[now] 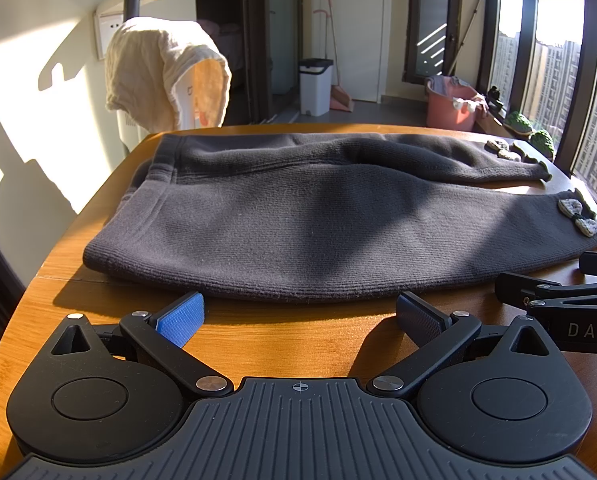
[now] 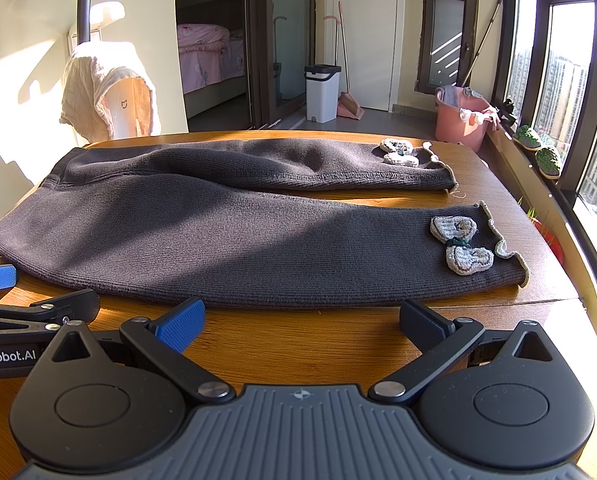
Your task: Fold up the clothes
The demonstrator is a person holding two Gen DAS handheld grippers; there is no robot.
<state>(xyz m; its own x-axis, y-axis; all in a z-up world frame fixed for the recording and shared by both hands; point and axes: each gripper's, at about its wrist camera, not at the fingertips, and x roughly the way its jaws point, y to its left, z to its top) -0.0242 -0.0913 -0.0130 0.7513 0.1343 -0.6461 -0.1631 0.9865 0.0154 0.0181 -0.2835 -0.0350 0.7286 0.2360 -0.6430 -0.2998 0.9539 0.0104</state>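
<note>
Dark grey knit trousers (image 1: 298, 216) (image 2: 226, 232) lie flat on the wooden table (image 1: 290, 344) (image 2: 306, 336), waistband at the left, two legs stretching right. Each cuff carries a pale crocheted bow (image 2: 460, 244) (image 1: 578, 216). My left gripper (image 1: 300, 314) is open, low over the table just short of the trousers' near edge, nothing between its fingers. My right gripper (image 2: 302, 318) is open too, near the front edge below the near leg. Each gripper shows at the side of the other's view.
A cream cloth (image 1: 166, 72) hangs over a white appliance behind the table's far left corner. A white bin (image 2: 322, 92), a pink bucket (image 2: 460, 118) and brooms stand on the floor beyond. Windows with small plants (image 2: 538, 148) run along the right.
</note>
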